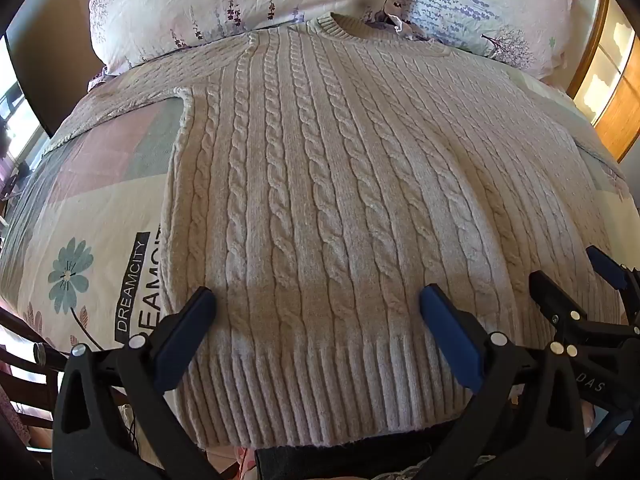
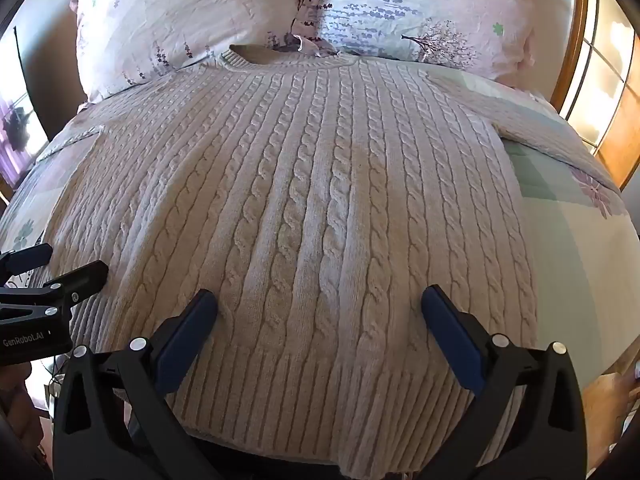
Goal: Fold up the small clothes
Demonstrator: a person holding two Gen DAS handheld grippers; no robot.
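A cream cable-knit sweater [image 1: 320, 184] lies flat on the bed, collar at the far end by the pillows, ribbed hem [image 1: 320, 392] nearest me. It also fills the right wrist view [image 2: 312, 208]. My left gripper [image 1: 318, 304] is open, its jaws wide apart over the left part of the hem, holding nothing. My right gripper [image 2: 320, 306] is open over the right part of the hem, holding nothing. The right gripper also shows at the right edge of the left wrist view [image 1: 576, 280]. The left gripper shows at the left edge of the right wrist view [image 2: 60, 264].
Two floral pillows [image 1: 224, 4] [image 2: 420, 12] lie at the head of the bed. The patterned bedsheet [image 1: 96, 208] shows on both sides of the sweater. A wooden cabinet [image 1: 616, 96] stands at the right. A dark screen [image 1: 44, 64] is at the far left.
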